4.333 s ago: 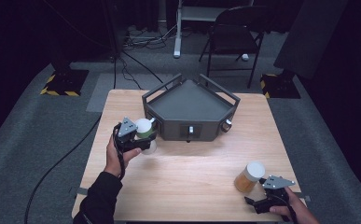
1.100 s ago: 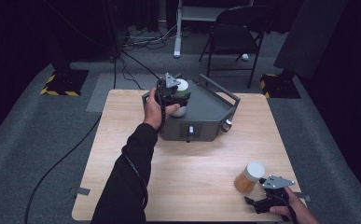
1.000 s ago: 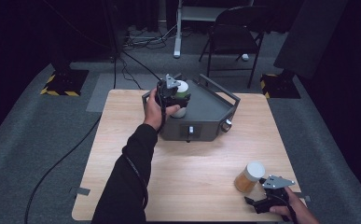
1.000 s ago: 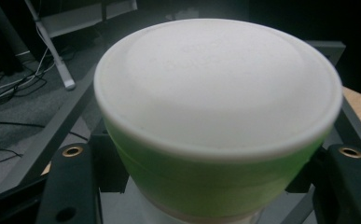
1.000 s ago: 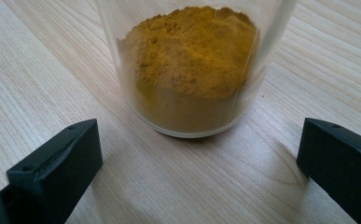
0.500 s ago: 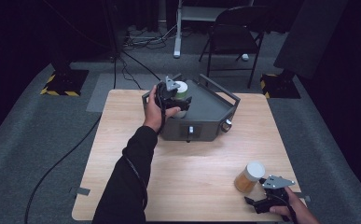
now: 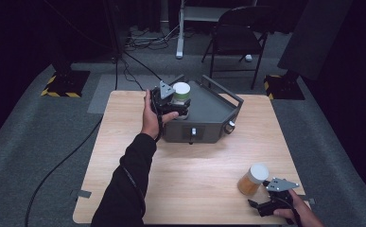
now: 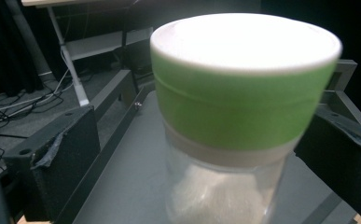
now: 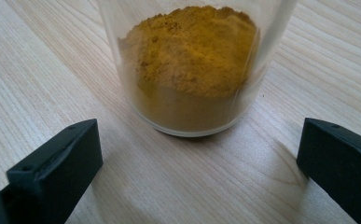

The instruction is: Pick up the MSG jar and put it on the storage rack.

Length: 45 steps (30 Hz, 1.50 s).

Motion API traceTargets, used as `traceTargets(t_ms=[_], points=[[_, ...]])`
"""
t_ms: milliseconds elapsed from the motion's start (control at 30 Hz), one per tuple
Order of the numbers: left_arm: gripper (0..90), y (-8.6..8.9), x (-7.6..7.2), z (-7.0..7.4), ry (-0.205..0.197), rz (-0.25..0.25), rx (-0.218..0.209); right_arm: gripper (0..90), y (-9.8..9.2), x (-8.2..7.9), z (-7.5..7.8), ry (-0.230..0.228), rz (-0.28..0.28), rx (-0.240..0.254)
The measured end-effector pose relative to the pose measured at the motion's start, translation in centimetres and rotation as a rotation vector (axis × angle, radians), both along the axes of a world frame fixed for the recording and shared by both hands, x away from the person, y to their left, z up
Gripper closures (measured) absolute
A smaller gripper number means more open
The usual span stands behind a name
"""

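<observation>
Backing your left gripper (image 7: pixel 178 105) off carelessly could tip the green jar (image 7: pixel 181 93), now standing on the tray (image 7: pixel 218 111) at your eleven o'clock between just-opened fingers, while your right fingers (image 9: pixel 52 163) sit spread, short of the yellow jar (image 9: pixel 192 70).

Table (image 7: pixel 190 170) brightly lit from above, surroundings dark. Glare whitens jar lid (image 8: pixel 246 39); near jar soft, out of focus. Soft shadows under yellow-powder jar (image 9: pixel 192 65).
</observation>
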<state>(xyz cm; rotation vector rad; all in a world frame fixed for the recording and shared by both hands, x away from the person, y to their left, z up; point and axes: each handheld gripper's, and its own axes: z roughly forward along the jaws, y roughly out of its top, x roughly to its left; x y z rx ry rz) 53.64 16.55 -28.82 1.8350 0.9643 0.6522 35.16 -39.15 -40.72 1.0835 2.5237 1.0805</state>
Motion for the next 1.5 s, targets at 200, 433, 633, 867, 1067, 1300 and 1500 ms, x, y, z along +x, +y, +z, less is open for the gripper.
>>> traceTargets(t_ms=[200,433,633,867,1067,1300,1500], points=[[0.4,0.1,-0.7,0.1,-0.002,-0.024,0.055,0.0,0.0,0.0,0.0,0.0,0.0,0.0],[0.9,0.2,-1.7,0.0,0.006,-0.026,0.111,0.0,0.0,0.0,0.0,0.0,0.0,0.0],[0.7,0.8,-2.4,-0.4,0.008,-0.036,0.103,0.0,0.0,0.0,0.0,0.0,0.0,0.0],[0.7,0.9,-3.3,-1.0,0.006,-0.053,0.111,0.0,0.0,0.0,0.0,0.0,0.0,0.0],[0.7,1.0,-4.2,-1.3,0.011,-0.084,0.131,0.0,0.0,0.0,0.0,0.0,0.0,0.0],[0.7,1.1,-5.5,-1.7,0.012,-0.119,0.155,0.0,0.0,0.0,0.0,0.0,0.0,0.0],[0.7,1.1,-6.4,-1.8,0.021,-0.152,0.204,0.0,0.0,0.0,0.0,0.0,0.0,0.0]])
